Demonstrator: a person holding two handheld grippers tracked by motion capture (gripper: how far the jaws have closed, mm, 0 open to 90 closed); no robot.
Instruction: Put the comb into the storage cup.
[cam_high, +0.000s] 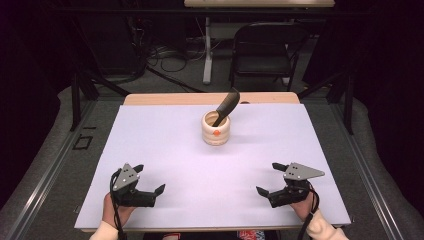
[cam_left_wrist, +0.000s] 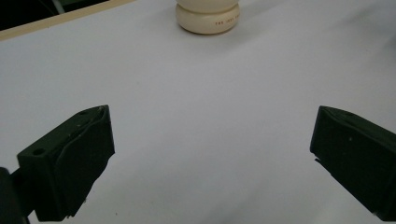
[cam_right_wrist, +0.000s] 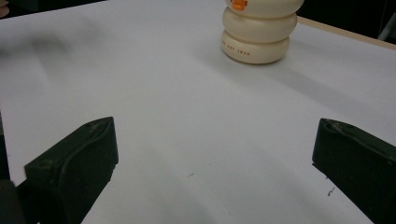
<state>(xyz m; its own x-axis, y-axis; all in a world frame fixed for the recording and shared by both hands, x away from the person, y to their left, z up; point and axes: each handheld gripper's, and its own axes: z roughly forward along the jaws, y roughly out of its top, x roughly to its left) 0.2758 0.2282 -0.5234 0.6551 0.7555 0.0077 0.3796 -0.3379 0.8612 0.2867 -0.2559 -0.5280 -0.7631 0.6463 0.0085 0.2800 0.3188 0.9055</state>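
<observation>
both claws, left claw (cam_high: 149, 179) and right claw (cam_high: 271, 178), gape empty, well short of the cream holder (cam_high: 216, 128); a careless reach could tip it, spilling the dark knife (cam_high: 226, 106).

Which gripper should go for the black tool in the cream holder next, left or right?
Right, marginally. The black tool leans up and to the right out of the cream holder, so its handle tilts toward the right gripper. The left gripper sits about as far away. Both are open and empty, near the table's front edge.
</observation>
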